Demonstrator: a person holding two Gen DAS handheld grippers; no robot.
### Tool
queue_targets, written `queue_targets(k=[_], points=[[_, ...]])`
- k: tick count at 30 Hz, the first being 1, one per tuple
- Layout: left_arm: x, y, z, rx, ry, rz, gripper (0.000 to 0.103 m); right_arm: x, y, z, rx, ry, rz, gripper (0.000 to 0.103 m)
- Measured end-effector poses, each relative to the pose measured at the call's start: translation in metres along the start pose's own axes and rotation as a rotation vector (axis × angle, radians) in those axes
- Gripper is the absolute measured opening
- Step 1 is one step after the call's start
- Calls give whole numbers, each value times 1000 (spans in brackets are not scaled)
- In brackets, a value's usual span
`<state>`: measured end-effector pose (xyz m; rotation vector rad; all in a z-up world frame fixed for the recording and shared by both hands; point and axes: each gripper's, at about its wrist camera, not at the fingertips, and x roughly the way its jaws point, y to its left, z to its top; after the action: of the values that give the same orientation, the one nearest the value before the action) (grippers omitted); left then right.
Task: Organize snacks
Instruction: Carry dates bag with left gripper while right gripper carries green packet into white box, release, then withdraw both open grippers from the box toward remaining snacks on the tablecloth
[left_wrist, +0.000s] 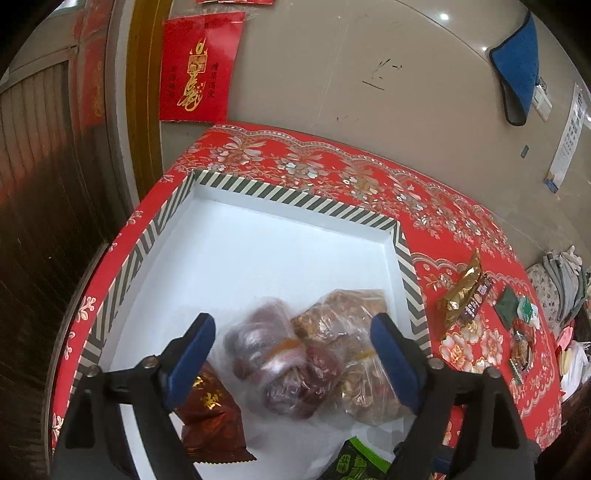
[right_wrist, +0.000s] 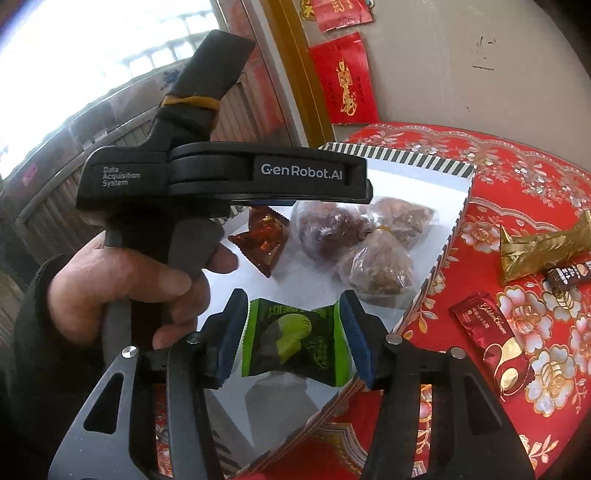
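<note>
Right gripper (right_wrist: 293, 334) spread around green packet (right_wrist: 295, 341), pads clear; light, crinkly, slippery; pinch the crimped ends.

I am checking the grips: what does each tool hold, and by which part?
Left tool: nothing, open. Right tool: green packet between its pads, at its side edges; whether they press cannot be told.

1. The shallow white box (left_wrist: 258, 258) with a green-and-white striped rim looks like matt, smooth cardboard.
2. The red floral tablecloth (left_wrist: 332, 170) has a glossy, wipe-clean sheen.
3. The knotted clear bags of brown and dark red snacks (left_wrist: 295, 350) are thin, crinkled, shiny plastic.
4. The green-and-black sweet wrapper (right_wrist: 295, 339) is glossy film with serrated ends.
5. The gold crumpled packet (left_wrist: 461, 291) looks like metallic foil.
6. The folded blue cloth (left_wrist: 517, 66) on the wall looks soft and matt.
</note>
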<state>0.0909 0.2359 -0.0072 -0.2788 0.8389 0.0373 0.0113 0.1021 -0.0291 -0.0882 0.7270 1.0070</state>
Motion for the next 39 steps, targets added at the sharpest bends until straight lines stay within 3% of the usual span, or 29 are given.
queue_targets(k=[6,9,13,16,18,22,28,33,37,39], points=[[-13,10,5,-61,-58,-29,90,-11,-4,0,12,-46,-19,52],[-29,18,9,-112,-114,-64,92,-26,-13,2,50,-126,-62,52],[-46,24,13,-144,-187,-100,95,-65,-52,4,235,-307,-87,54],[-45,21,13,-152,-181,-137,96,-83,-83,-3,391,-379,-98,64],[-39,15,12,-123,-160,-141,96,-81,-94,-4,449,-368,-92,65],[-30,4,8,-98,-131,-148,97,-64,-89,-2,412,-280,-127,65],[-31,2,3,-91,-163,-163,96,-64,-65,4,184,-247,-302,65],[-39,6,3,-116,-226,-204,97,-102,-92,8,215,-258,-329,65],[-50,4,2,-120,-278,-219,99,-152,-136,-5,201,-274,-460,65],[-53,-2,2,-100,-281,-225,100,-175,-163,-17,200,-250,-483,65]])
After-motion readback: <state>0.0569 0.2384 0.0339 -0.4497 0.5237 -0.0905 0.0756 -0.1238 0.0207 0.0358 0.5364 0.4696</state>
